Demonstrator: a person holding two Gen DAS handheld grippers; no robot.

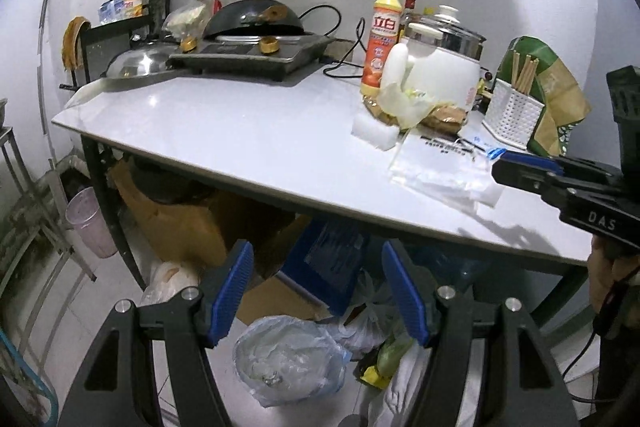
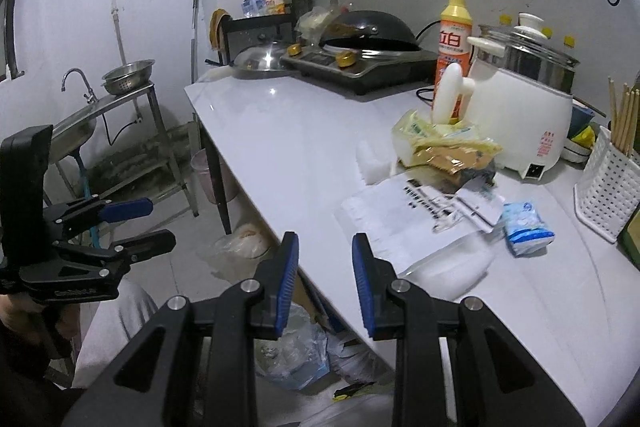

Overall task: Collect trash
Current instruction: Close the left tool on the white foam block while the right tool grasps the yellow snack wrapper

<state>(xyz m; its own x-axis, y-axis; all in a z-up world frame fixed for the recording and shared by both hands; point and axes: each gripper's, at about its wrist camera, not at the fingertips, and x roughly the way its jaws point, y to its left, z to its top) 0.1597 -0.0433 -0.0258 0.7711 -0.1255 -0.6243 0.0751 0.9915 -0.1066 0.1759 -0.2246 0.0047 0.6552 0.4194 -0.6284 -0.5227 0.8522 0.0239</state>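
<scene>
Trash lies on the white table point(image 1: 240, 131): crumpled yellow wrappers point(image 2: 444, 147) point(image 1: 412, 107), a printed clear plastic bag point(image 2: 420, 203) point(image 1: 440, 163), a white foam block point(image 2: 374, 163) point(image 1: 374, 131) and a blue-white tissue pack point(image 2: 526, 223). A bluish plastic bag point(image 1: 288, 359) point(image 2: 296, 351) sits open on the floor under the table edge. My left gripper point(image 1: 320, 291) hangs open above that bag, nothing between its fingers. My right gripper point(image 2: 325, 283) hovers over the table's front edge, its jaws a little apart and empty, short of the plastic bag.
At the back stand an orange detergent bottle point(image 1: 382, 39), a white rice cooker point(image 2: 520, 107), a stove with a wok point(image 1: 256, 23) and a white chopstick holder point(image 2: 608, 195). A sink point(image 2: 76, 127) stands left. Boxes and bags point(image 1: 188, 219) crowd the floor under the table.
</scene>
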